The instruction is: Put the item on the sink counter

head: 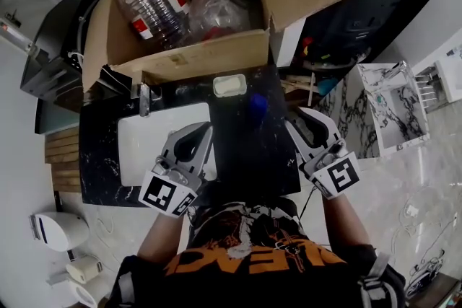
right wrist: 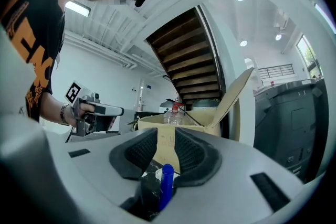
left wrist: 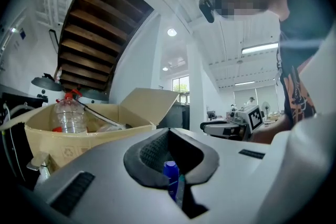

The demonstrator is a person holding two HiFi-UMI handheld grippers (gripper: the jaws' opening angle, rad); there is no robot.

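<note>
Black counter (head: 249, 159) by the sink already carries the blue item (head: 258, 107), standing up between the two tongs and touching neither; left tongs (left wrist: 168, 130) pressed together, empty; right tongs (right wrist: 166, 134) a little spread, empty; putting down looks done; next, I think, both must back away without bumping it.

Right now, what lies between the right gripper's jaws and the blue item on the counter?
Only bare black counter, by the head view: the blue item stands apart from the right gripper, jaws open.
</note>
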